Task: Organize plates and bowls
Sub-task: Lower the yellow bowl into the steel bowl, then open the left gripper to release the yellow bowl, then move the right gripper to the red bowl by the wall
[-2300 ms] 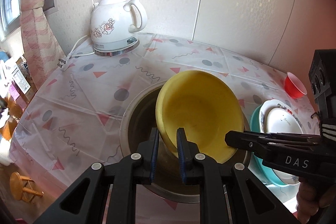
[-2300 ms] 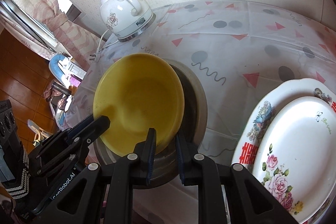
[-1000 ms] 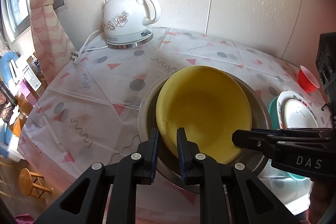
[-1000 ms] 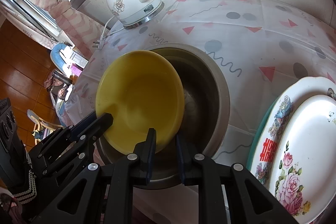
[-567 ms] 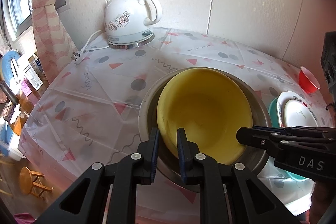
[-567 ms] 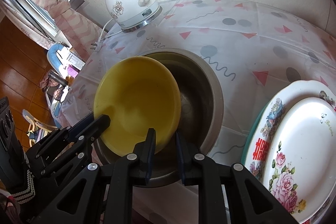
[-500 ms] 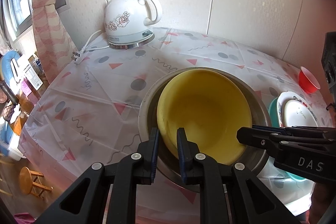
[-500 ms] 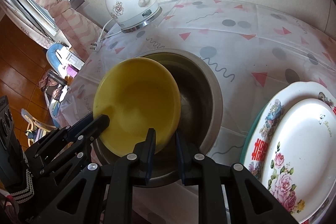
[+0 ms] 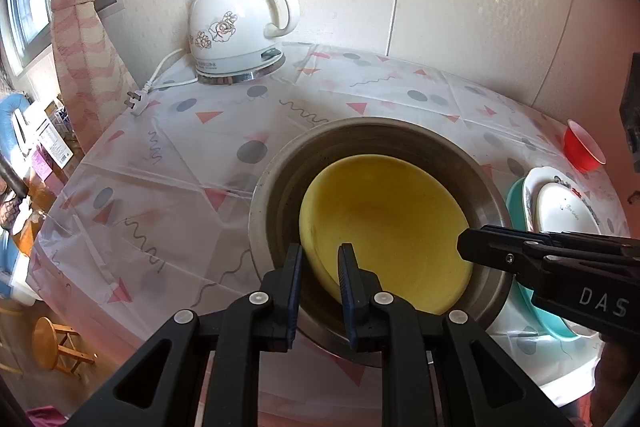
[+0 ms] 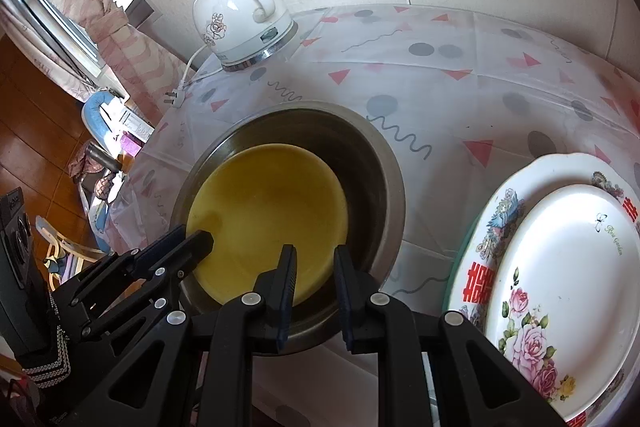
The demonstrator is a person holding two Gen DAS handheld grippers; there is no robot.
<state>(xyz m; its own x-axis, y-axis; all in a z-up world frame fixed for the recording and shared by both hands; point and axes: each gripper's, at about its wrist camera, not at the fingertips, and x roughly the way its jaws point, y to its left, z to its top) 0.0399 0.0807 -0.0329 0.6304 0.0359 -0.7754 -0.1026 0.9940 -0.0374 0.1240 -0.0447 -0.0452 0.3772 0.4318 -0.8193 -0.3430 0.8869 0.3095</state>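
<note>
Though tilted earlier, yellow bowl (image 9: 384,223) now inside steel basin (image 9: 280,187)

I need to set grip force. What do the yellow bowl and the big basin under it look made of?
Yellow bowl: probably plastic or melamine; opaque, even colour, dull sheen, thin rim. Big basin: most likely stainless steel; grey brushed wall, bright reflective rim.

The yellow bowl (image 9: 386,223) is seen as smooth and matt, likely plastic, inside a metal basin (image 9: 280,187) of dull brushed steel. A translucent, creased plastic tablecloth (image 9: 168,187) is spread under it. The kettle (image 9: 236,23) and flowered plates (image 10: 560,267) are finished in glossy white glaze; the gripper fingers (image 9: 294,279) are matt black plastic
</note>
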